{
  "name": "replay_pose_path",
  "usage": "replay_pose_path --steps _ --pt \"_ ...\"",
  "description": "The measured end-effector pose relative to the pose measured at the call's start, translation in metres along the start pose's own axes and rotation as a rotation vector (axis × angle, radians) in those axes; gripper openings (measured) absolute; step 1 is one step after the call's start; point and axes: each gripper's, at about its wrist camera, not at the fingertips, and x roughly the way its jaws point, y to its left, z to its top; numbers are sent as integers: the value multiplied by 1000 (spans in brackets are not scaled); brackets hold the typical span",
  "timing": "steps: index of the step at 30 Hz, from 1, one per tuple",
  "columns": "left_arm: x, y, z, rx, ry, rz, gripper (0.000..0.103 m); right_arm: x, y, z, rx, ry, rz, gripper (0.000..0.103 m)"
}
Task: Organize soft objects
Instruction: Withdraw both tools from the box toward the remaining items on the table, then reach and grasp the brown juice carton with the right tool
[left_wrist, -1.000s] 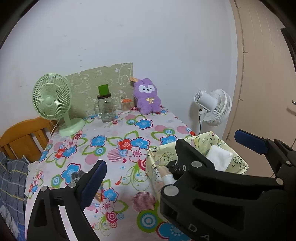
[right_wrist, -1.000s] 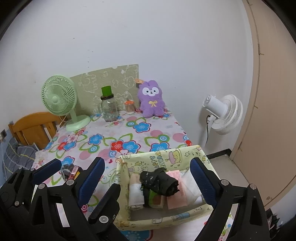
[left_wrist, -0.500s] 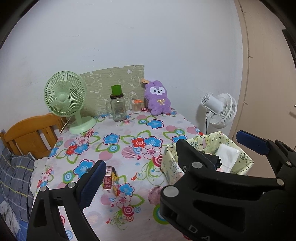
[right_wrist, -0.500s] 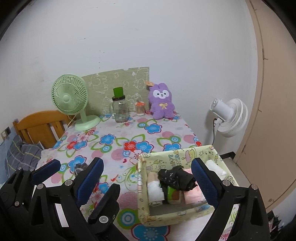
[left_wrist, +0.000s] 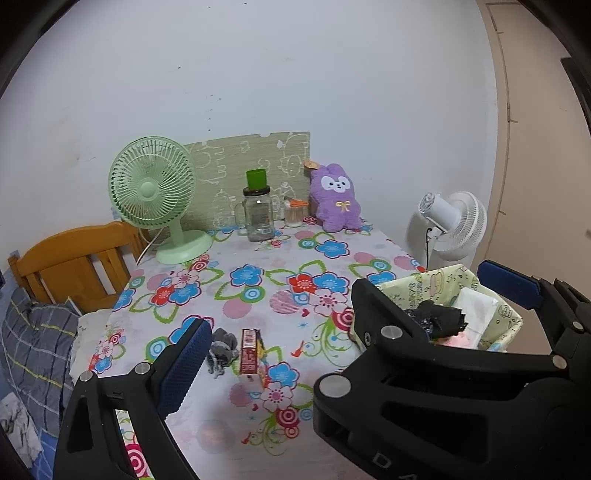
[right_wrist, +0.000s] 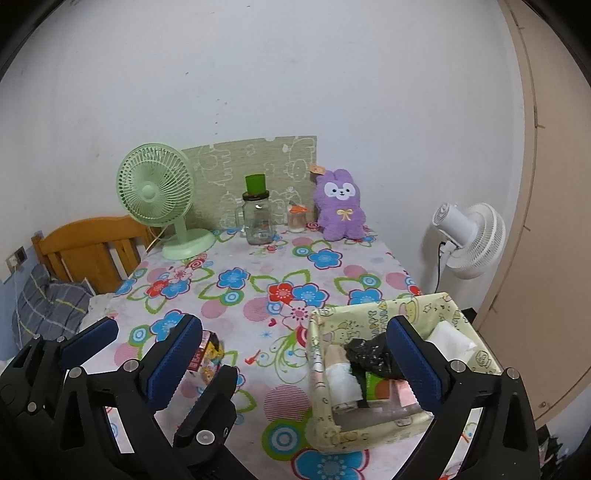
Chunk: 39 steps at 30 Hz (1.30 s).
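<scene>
A yellow fabric basket (right_wrist: 373, 434) (left_wrist: 511, 321) stands at the table's front right. It holds a black crumpled cloth (right_wrist: 365, 354) (left_wrist: 439, 317), a white roll (right_wrist: 345, 384), white tissue (right_wrist: 450, 341) and pink and green packs. A small grey knitted item (left_wrist: 221, 349) lies at the front left beside a red snack box (left_wrist: 249, 350) (right_wrist: 197, 358). A purple plush rabbit (left_wrist: 336, 203) (right_wrist: 341, 205) sits at the back. My left gripper (left_wrist: 343, 321) is open and empty above the table front. My right gripper (right_wrist: 291, 365) is open and empty, one finger over the basket.
A green desk fan (left_wrist: 155, 195), a glass jar with green cup (left_wrist: 257, 210) and a small jar (left_wrist: 294, 214) stand at the back by a green board. A wooden chair (left_wrist: 74, 262) and bedding are left, a white floor fan (left_wrist: 452, 225) right. The floral tablecloth (left_wrist: 258, 280) covers the table.
Both grippers have pulled back and up from the table, so more of it shows. The grey knitted item and snack box have come into the left view. Both stay open and empty.
</scene>
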Motion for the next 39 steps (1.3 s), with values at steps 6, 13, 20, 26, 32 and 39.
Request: replay_pose_path --steps 6,13,20,26,32,39 --pt "5 13 -4 -16 7 10 98 8 13 -2 -17 3 9 103" --pt "13 29 -11 -34 23 24 98 19 27 -6 -30 20 35 103" --pt "23 45 -18 -59 49 35 98 35 42 -12 -40 57 79 103" --pt "35 57 -24 -70 77 50 98 52 53 -17 -42 95 104 103" --pt "47 68 -30 -83 101 65 98 70 62 -22 -52 135 123 103" --pt "63 81 -37 -98 140 99 97 92 73 -28 -60 179 142 103"
